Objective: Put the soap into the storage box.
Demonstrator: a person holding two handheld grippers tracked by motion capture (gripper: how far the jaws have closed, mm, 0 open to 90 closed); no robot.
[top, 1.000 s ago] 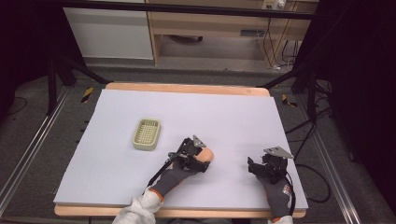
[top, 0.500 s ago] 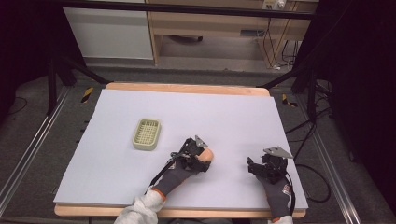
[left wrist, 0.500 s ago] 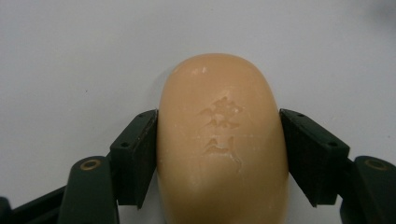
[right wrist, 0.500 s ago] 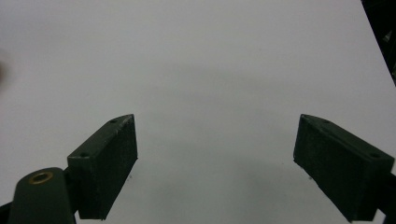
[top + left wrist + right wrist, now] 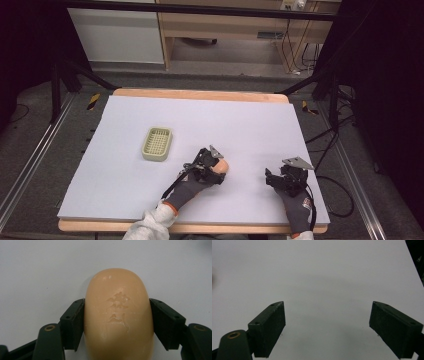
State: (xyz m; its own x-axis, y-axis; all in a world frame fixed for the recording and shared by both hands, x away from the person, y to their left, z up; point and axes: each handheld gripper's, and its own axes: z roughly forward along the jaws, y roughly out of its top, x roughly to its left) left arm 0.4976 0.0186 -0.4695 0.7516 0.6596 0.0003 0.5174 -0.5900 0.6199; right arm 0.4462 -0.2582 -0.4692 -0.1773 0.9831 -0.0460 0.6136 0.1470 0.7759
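Your left hand-held gripper has just been closing, and its two black pads now press on both flanks of the bar of soap, which lies on the white desk sheet. Taking the soap dish as your landmark: the soap sits to its right and a little nearer to you, well apart from it, with bare sheet between the two and nothing standing in the path. Your right hand-held gripper rests farther right of the dish again, past the soap; its jaws stand wide apart with nothing between them, only plain sheet beyond them in the right gripper view.

From above, your left hand and the gripper's body cover most of the soap, so only its rounded orange end shows. In the left gripper view the soap's near end is cut off at the bottom edge, and the stamped mark on its top is too worn to read.

Count: one soap, one dish, two grippers
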